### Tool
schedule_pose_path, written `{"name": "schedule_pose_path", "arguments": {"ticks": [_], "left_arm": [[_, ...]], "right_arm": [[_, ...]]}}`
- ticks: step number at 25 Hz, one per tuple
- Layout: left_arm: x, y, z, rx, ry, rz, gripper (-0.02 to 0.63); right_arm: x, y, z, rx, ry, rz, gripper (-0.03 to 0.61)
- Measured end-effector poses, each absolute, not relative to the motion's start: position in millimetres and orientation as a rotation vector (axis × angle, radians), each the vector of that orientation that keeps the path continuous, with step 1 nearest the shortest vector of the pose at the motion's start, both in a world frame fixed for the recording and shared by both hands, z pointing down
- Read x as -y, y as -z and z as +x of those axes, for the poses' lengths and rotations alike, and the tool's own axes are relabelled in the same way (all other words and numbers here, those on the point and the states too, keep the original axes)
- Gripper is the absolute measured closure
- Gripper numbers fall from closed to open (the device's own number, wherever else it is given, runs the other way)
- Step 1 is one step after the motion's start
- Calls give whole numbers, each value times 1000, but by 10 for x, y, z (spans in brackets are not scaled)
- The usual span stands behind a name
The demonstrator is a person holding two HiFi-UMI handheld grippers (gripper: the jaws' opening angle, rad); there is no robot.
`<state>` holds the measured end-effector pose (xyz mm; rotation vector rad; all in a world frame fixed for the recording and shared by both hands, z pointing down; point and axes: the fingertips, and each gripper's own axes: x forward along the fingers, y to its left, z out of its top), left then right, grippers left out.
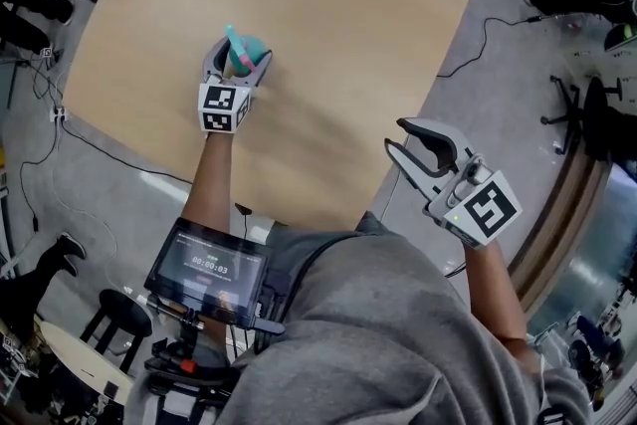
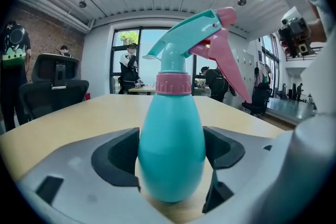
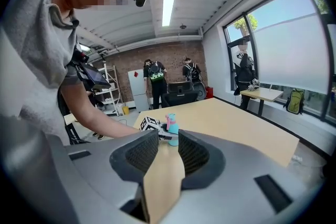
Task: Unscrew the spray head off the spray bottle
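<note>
Left tongs (image 1: 242, 55) clasped the upright spray bottle (image 2: 170, 149) on the surface (image 1: 328, 35); right tongs (image 1: 394, 134) hung slightly parted, empty, well apart; spray head (image 2: 191, 39) not yet unscrewed.

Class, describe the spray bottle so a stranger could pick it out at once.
Find the large wooden table. On it stands a spray bottle, between the jaws of the left gripper. It is teal and egg-shaped with a pink collar and trigger, unlike that grey gripper.
</note>
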<state>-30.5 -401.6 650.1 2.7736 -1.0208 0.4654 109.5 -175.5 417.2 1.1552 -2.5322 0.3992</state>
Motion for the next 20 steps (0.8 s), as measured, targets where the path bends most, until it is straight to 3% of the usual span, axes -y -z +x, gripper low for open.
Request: {"name": "schedule_pose_path", "arguments": {"ticks": [14,20], "left_arm": [[2448,-4656,307,563,-503,2989,245],[1413,-3922,355,547,-652,3060,245]], "right_arm": [[2161,-3600,426,2800,-84,911,476],[1228,-3227,43,2769,80,600,427]]}}
